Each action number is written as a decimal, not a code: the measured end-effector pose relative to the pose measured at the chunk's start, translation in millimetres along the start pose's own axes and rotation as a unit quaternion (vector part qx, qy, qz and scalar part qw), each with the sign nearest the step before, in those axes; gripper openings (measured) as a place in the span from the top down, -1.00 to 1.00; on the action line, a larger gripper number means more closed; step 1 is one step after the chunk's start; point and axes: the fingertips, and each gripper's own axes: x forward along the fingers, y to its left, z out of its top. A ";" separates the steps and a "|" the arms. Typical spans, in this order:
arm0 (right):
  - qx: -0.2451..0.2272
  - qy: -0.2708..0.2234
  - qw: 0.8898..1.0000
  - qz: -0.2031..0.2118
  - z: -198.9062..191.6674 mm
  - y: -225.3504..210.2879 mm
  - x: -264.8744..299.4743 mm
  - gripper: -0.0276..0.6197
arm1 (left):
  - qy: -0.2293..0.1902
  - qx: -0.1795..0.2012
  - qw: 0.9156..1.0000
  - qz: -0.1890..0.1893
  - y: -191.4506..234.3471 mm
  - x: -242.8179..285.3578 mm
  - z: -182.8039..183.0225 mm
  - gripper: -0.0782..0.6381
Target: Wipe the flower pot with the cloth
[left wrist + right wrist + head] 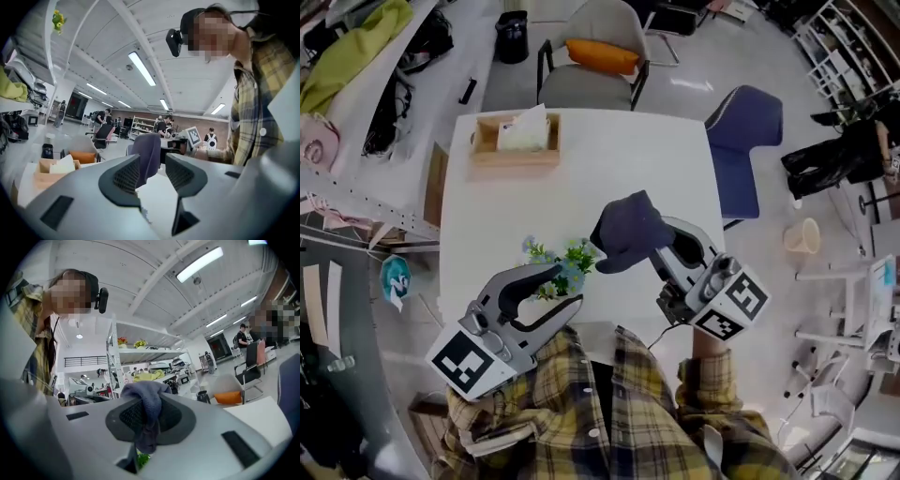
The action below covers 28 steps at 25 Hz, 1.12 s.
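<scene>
Head view | right gripper [659,246] jaws clamp cloth [626,232] | black square marker [733,307]

The box [516,150] is sitting at the far left of the table [609,159] — the plant [567,258] is standing by the near edge, between the left gripper [570,284] and the cloth [626,232] hanging from the right gripper [649,242]. A chair [591,56] is standing behind the table.

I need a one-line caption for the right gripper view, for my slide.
Right hand-held gripper shut on a dark blue cloth, with a white table beyond.
</scene>
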 end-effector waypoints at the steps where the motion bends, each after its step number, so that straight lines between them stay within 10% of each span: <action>1: -0.003 -0.006 1.000 -0.004 5.5 6.4 -7.3 0.84 | -0.001 0.010 1.000 0.006 -5.0 5.6 5.6 0.32; 9: -0.001 -0.021 0.999 -0.050 13.2 26.2 -64.6 0.84 | -0.019 0.023 0.999 0.018 -40.7 35.6 23.1 0.76; 28: -0.010 0.000 0.998 -0.059 6.5 23.9 -73.1 0.84 | -0.004 0.017 1.000 0.021 -49.1 51.2 17.5 0.76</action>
